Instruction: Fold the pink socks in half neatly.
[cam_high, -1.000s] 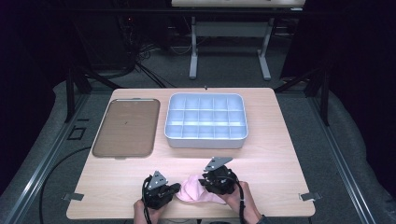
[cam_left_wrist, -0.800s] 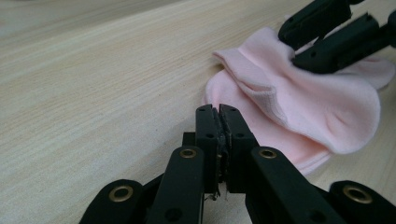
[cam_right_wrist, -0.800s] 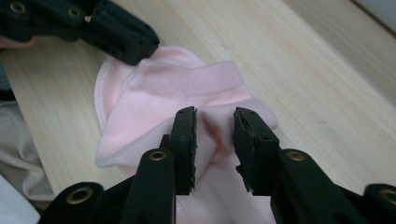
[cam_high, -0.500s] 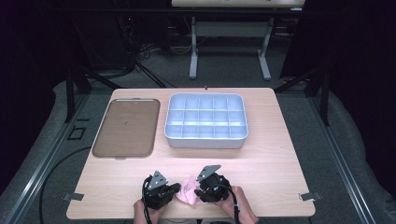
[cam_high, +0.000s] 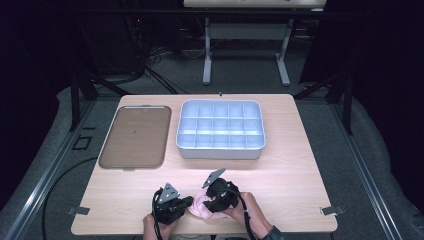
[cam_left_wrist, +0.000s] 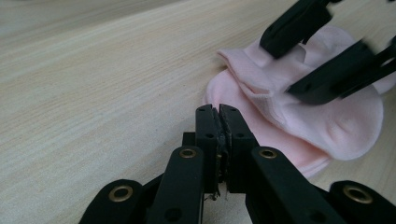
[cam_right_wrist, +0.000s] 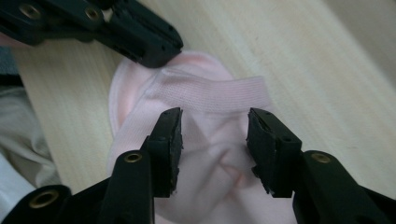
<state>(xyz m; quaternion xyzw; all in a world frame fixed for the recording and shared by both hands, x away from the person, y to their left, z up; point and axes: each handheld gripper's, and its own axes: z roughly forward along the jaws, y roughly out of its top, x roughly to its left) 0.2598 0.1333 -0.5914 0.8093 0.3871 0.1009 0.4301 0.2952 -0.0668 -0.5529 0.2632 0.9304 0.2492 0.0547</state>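
A pink sock (cam_high: 202, 206) lies crumpled on the wooden table (cam_high: 300, 170) close to its near edge, between the two grippers the person holds. The left gripper (cam_left_wrist: 218, 112) sits just beside the sock on its left, jaws pressed together with nothing visible between them, the tips at the sock's rim. In its view the sock (cam_left_wrist: 299, 116) spreads to the right, a ribbed cuff folded over the top layer, with bare wood open to the left and ahead. The right gripper (cam_right_wrist: 214, 128) is over the sock with its jaws apart, one on each side of a raised fold of the sock (cam_right_wrist: 210, 135); whether the pads touch the cloth cannot be told. In that view the left gripper's black jaws cross the top left corner at the sock's far rim, and bare table runs off to the right. Farther back, well apart from the hands, a white divided tray (cam_high: 220, 130) stands right of centre and a flat brown tray (cam_high: 132, 136) lies just beside it on the left, with a wide band of bare wood between them and the sock. The table's right side is open up to its edge.
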